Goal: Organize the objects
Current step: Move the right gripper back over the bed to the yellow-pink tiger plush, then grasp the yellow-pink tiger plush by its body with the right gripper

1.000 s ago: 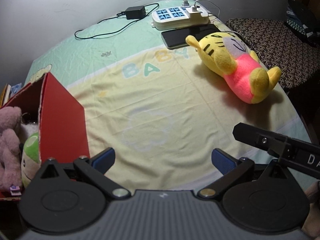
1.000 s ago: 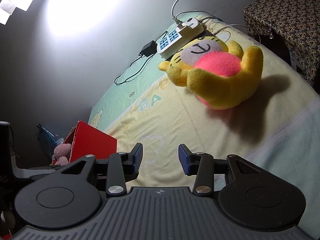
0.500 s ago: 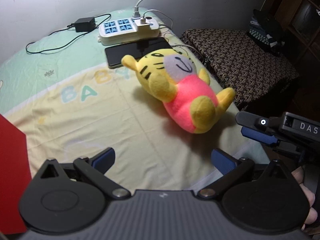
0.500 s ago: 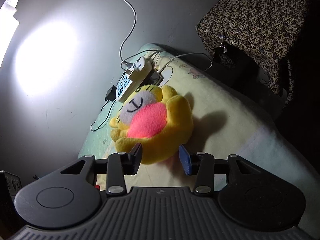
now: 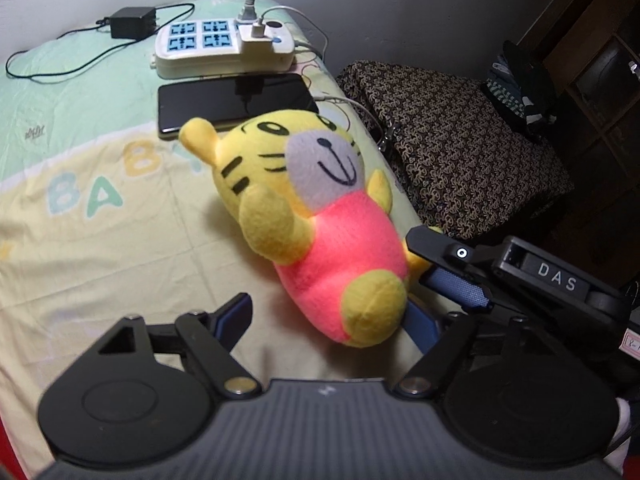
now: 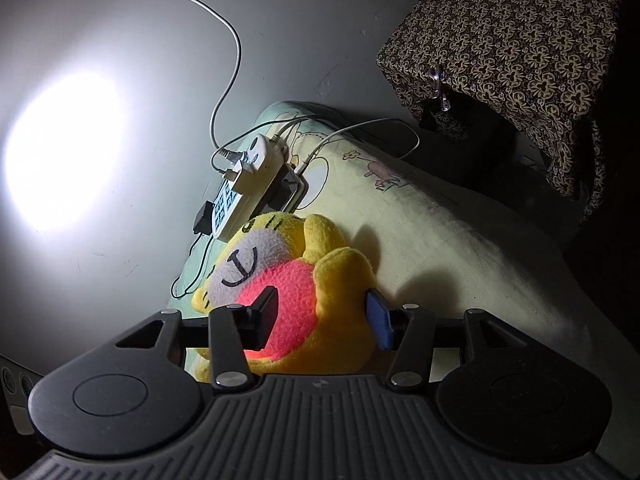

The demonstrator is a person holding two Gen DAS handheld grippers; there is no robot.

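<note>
Right wrist view shows the right tool (image 6: 322,320) with its two fingers spread on both sides of the tiger plush (image 6: 304,292), at the pink belly, not yet pressing it. The plush lies on its back on the bed (image 5: 100,240), near the right edge. Its long axis goes from the feet, which are next to the tools, up to the head, which points to the power strip (image 5: 224,46) and the phone (image 5: 236,102). The left tool (image 5: 328,320) is also wide open, just before the feet, but the right one is nearer. I think closing the right tool across the belly is the next move.
</note>
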